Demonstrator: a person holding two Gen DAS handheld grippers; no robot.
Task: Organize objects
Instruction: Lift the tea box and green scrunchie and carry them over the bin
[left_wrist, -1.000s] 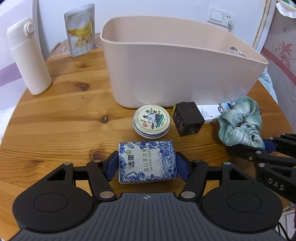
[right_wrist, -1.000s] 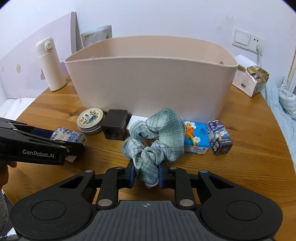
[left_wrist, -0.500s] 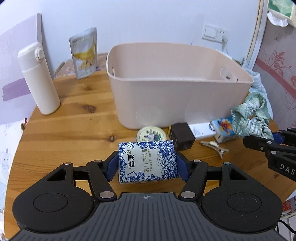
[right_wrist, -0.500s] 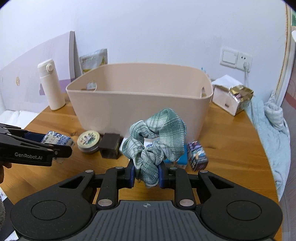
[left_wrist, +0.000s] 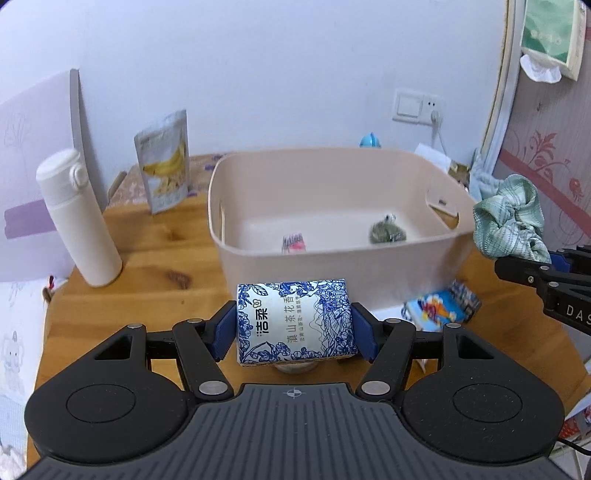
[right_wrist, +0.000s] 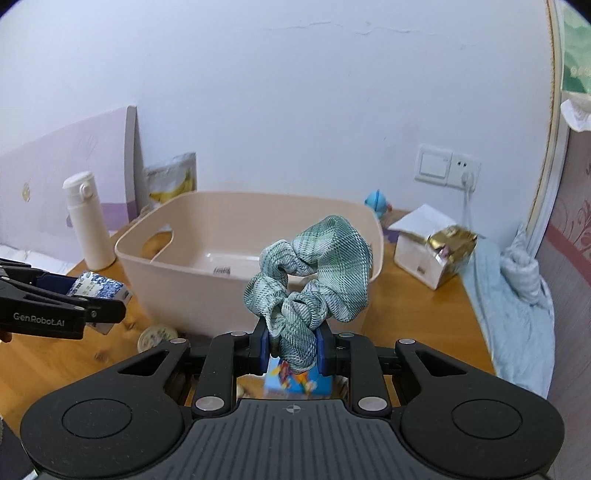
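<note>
My left gripper (left_wrist: 294, 332) is shut on a blue-and-white patterned soap box (left_wrist: 293, 323), held in the air in front of the beige bin (left_wrist: 332, 254). In the right wrist view that box (right_wrist: 98, 288) shows at the left. My right gripper (right_wrist: 291, 349) is shut on a green plaid scrunchie (right_wrist: 314, 266), raised above the table near the bin's (right_wrist: 192, 280) front wall; the scrunchie (left_wrist: 511, 219) also appears at the right of the left wrist view. Inside the bin lie a small pink item (left_wrist: 293, 243) and a dark green item (left_wrist: 388, 232).
On the round wooden table (left_wrist: 159, 258) stand a white flask (left_wrist: 79, 221) and a banana snack pouch (left_wrist: 164, 162) at the back left. A round tin (right_wrist: 157, 338) and a colourful blue pack (left_wrist: 437, 310) lie before the bin. A white box with gold foil (right_wrist: 434, 254) sits back right.
Both grippers have risen with the soap box and the scrunchie still held. The views now look over the bin's rim into its inside; the table items have dropped low in view.
</note>
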